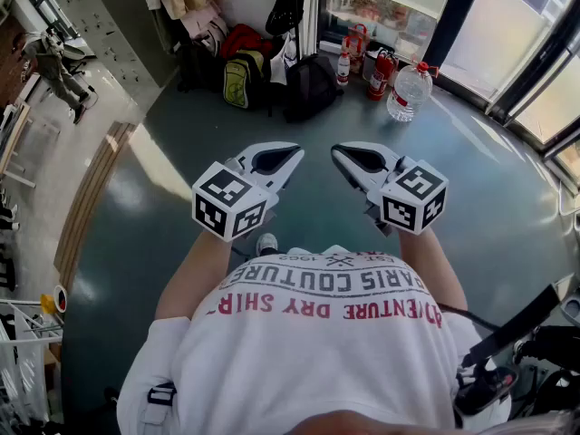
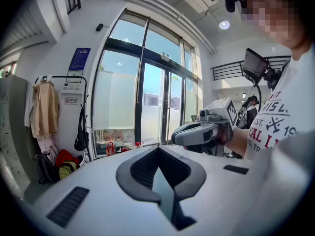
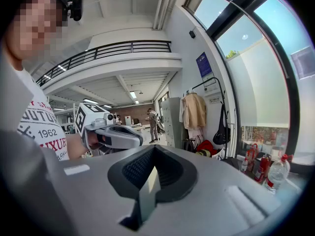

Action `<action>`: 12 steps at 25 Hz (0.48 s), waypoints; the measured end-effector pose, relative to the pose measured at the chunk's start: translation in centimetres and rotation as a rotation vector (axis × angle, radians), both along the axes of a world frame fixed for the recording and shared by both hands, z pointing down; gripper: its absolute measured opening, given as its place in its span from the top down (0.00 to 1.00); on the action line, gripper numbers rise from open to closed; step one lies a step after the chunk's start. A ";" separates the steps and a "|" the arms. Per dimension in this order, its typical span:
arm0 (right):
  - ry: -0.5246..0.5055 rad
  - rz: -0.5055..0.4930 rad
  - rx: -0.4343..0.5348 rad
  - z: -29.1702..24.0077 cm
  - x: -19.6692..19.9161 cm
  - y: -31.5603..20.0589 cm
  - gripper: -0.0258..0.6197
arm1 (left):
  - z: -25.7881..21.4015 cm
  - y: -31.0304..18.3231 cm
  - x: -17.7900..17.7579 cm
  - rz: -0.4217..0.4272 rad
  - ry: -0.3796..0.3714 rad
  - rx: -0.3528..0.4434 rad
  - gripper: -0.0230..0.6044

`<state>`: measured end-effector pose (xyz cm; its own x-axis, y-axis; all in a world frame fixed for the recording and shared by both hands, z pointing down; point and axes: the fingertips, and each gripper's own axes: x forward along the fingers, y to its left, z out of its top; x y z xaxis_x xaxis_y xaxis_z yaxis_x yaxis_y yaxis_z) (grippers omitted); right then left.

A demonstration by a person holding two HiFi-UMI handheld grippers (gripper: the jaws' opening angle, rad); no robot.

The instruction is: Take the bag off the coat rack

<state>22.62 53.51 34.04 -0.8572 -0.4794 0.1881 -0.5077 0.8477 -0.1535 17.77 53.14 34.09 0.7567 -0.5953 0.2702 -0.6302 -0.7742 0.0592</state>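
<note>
A black bag (image 1: 285, 7) hangs by its straps from the coat rack (image 1: 306, 12) at the far wall; it also shows as the black bag (image 2: 81, 132) in the left gripper view and the black bag (image 3: 222, 129) in the right gripper view. Both grippers are held side by side at chest height, well short of the rack. My left gripper (image 1: 295, 152) is shut and empty. My right gripper (image 1: 337, 152) is shut and empty too. Their tips point toward the rack, a short gap apart.
A beige coat (image 2: 44, 109) hangs on the same rack. Backpacks (image 1: 245, 75) and a dark bag (image 1: 310, 87) lie on the floor below it. Red fire extinguishers (image 1: 379, 71) and a large water bottle (image 1: 408, 91) stand by the glass doors. A person (image 1: 56, 71) is far left.
</note>
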 end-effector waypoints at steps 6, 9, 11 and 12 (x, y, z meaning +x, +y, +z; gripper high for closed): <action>-0.008 -0.006 0.006 -0.1 0.4 0.3 0.98 | 0.4 0.1 0.1 -0.010 0.019 -0.011 0.96; -0.010 -0.007 -0.004 0.3 0.4 0.5 0.98 | 0.5 0.1 0.0 -0.010 0.030 -0.013 0.96; -0.016 -0.003 -0.009 0.3 0.4 0.7 0.98 | 0.4 0.2 -0.1 -0.009 0.040 -0.020 0.96; -0.021 0.000 -0.009 0.2 0.4 0.9 0.98 | 0.4 0.3 -0.1 -0.006 0.040 -0.023 0.96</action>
